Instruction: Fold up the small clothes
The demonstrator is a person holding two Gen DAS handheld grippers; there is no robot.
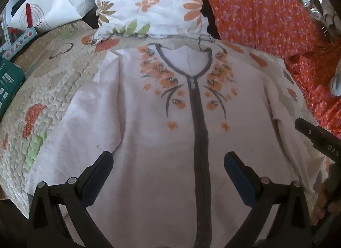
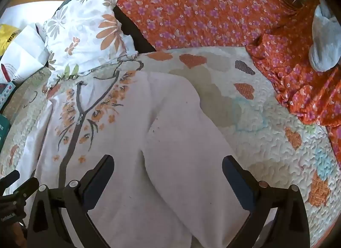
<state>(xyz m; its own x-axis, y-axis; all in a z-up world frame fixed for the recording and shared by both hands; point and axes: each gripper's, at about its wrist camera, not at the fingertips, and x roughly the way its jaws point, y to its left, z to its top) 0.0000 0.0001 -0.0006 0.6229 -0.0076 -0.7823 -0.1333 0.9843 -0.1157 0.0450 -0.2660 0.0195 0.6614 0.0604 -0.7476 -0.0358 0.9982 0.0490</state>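
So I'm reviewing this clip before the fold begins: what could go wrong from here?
The jacket lies zipped and flat, both claws open above it. The right claw sits over the sleeve, and may pinch the quilt too. The raised zipper could skew a centre fold.

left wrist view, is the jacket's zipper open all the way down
No, the zipper is closed from its pull below the neckline down the front of the jacket, which lies flat on the quilt.
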